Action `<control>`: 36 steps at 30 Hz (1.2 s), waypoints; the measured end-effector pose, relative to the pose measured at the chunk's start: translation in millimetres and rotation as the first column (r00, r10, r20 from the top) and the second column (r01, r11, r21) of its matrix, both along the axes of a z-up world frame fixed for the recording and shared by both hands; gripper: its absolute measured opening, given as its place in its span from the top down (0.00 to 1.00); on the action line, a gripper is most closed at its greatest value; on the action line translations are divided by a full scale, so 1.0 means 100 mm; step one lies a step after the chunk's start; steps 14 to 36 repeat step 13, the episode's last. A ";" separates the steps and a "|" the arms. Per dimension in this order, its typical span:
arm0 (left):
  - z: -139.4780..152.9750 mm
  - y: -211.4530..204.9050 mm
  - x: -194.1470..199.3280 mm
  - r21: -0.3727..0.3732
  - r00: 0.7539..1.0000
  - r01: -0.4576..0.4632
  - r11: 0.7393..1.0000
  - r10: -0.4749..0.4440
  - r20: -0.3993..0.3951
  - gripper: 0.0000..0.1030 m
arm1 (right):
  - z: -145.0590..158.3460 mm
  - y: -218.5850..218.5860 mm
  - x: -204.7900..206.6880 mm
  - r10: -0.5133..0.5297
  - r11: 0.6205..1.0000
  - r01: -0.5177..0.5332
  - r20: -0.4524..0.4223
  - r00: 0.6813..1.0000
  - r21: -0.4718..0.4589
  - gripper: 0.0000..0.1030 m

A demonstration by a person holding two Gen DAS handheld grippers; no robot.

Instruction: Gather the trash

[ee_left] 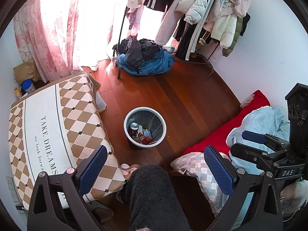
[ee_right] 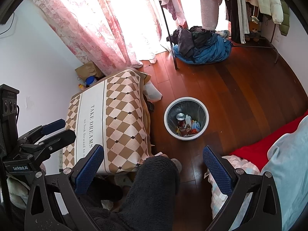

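A round white-rimmed waste bin (ee_left: 163, 123) (ee_right: 206, 113) with a clear liner stands on the wooden floor. Inside it lie a red drink can (ee_left: 134, 128) (ee_right: 180, 119), a small carton (ee_right: 196, 125) and other wrappers. My left gripper (ee_left: 156, 160) is open and empty, held high above the floor, nearer to me than the bin. My right gripper (ee_right: 153, 160) is open and empty too, with the bin ahead of it. Each gripper also shows from the side in the other view: the right gripper (ee_left: 256, 138) and the left gripper (ee_right: 52, 127).
A low table under a diamond-pattern cloth (ee_left: 57, 127) (ee_right: 107, 119) stands left of the bin. On the right is a bed with a red sheet (ee_left: 221, 132), pale blue blanket (ee_right: 288, 154) and checked pillow. A clothes rack (ee_left: 192, 19) and clothes pile (ee_left: 146, 57) stand behind. A person's fleece-clad knee (ee_left: 150, 192) is below.
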State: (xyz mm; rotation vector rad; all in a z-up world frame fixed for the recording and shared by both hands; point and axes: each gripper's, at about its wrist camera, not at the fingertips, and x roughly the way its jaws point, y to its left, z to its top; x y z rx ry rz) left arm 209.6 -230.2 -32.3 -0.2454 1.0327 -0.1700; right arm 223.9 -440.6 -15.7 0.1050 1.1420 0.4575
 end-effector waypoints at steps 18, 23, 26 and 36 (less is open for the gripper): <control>0.02 0.01 -0.03 -0.003 1.000 0.007 1.000 -0.007 0.004 0.00 | 0.01 0.01 0.00 -0.001 1.000 0.001 0.001 1.000 0.000 0.00; 0.02 0.01 -0.03 -0.003 1.000 0.007 1.000 -0.007 0.004 0.00 | 0.01 0.01 0.00 -0.001 1.000 0.001 0.001 1.000 0.000 0.00; 0.02 0.01 -0.03 -0.003 1.000 0.007 1.000 -0.007 0.004 0.00 | 0.01 0.01 0.00 -0.001 1.000 0.001 0.001 1.000 0.000 0.00; 0.02 0.01 -0.03 -0.003 1.000 0.007 1.000 -0.007 0.004 0.00 | 0.01 0.01 0.00 -0.001 1.000 0.001 0.001 1.000 0.000 0.00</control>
